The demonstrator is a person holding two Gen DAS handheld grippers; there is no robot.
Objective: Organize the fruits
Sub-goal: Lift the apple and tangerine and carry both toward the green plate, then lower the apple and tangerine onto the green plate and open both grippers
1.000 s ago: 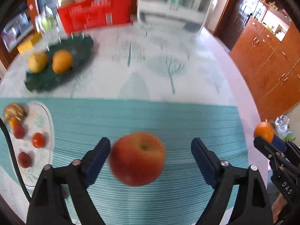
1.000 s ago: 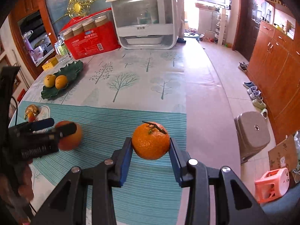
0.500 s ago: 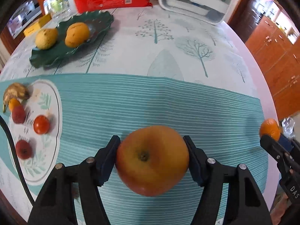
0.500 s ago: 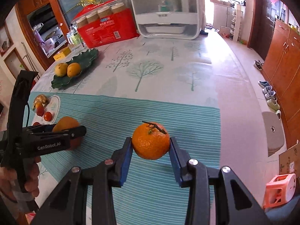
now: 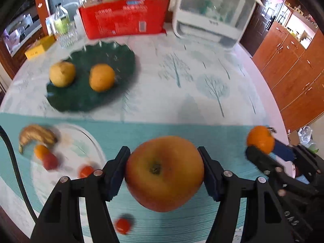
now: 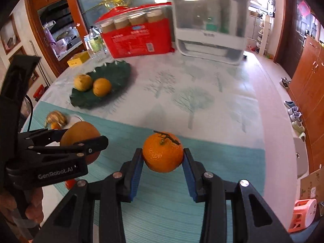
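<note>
My left gripper (image 5: pixel 164 170) is shut on a red-yellow apple (image 5: pixel 164 174) and holds it above the teal striped mat (image 5: pixel 218 137). My right gripper (image 6: pixel 163 162) is shut on an orange mandarin (image 6: pixel 163 151) with a stem, also above the mat. In the right wrist view the left gripper (image 6: pixel 81 141) with the apple (image 6: pixel 80 133) is at the left. In the left wrist view the mandarin (image 5: pixel 260 139) is at the right. A dark green leaf plate (image 5: pixel 89 81) holds a yellow pear (image 5: pixel 61 74) and an orange fruit (image 5: pixel 101 77).
A white oval plate (image 5: pixel 66 174) at the left holds a banana (image 5: pixel 37 136) and small red and orange fruits. A small red fruit (image 5: pixel 122 225) lies on the mat. A red package (image 5: pixel 123 18), a white container (image 5: pixel 214 14) and a bottle (image 5: pixel 60 20) stand at the back.
My left gripper closed on the apple and lifted it, moving toward the green plate. My right gripper, still holding the mandarin, moved forward with it.
</note>
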